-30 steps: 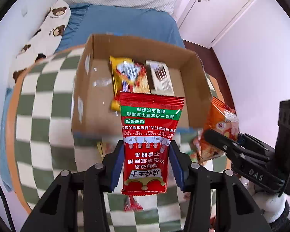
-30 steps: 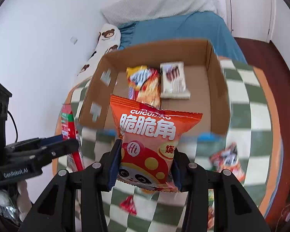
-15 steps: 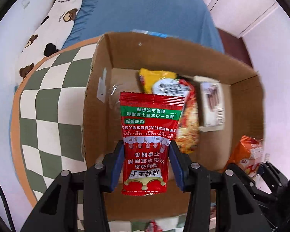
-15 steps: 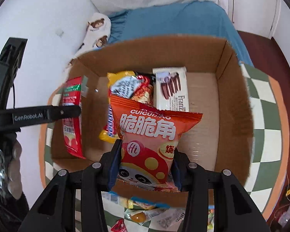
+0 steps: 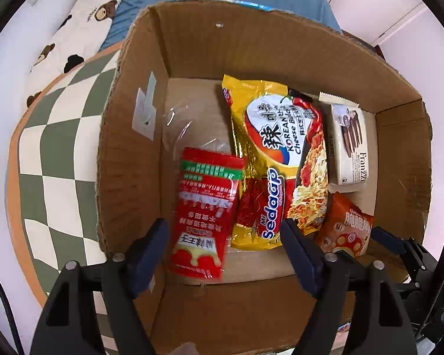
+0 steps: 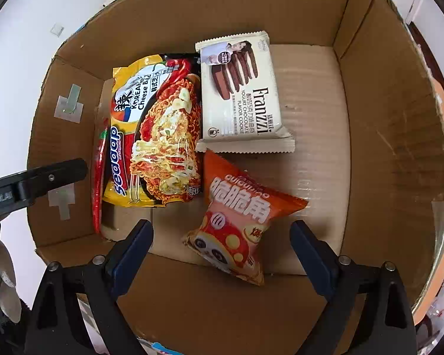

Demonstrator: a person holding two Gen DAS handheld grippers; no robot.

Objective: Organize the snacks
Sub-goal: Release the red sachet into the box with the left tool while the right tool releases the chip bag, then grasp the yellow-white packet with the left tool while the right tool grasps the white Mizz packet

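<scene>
A green-and-white checked table (image 5: 53, 153) carries an open cardboard box (image 5: 281, 50). Inside the box, the yellow noodle packet (image 6: 154, 136) lies centrally, with the white cookie pack (image 6: 242, 94) just beside it. The left gripper (image 5: 225, 251) is seen with jaws just opened, the red sachet (image 5: 204, 213) released between them. The right gripper (image 6: 222, 248) is likewise freshly spread wide, the orange snack bag (image 6: 239, 219) lying free on the box floor.
</scene>
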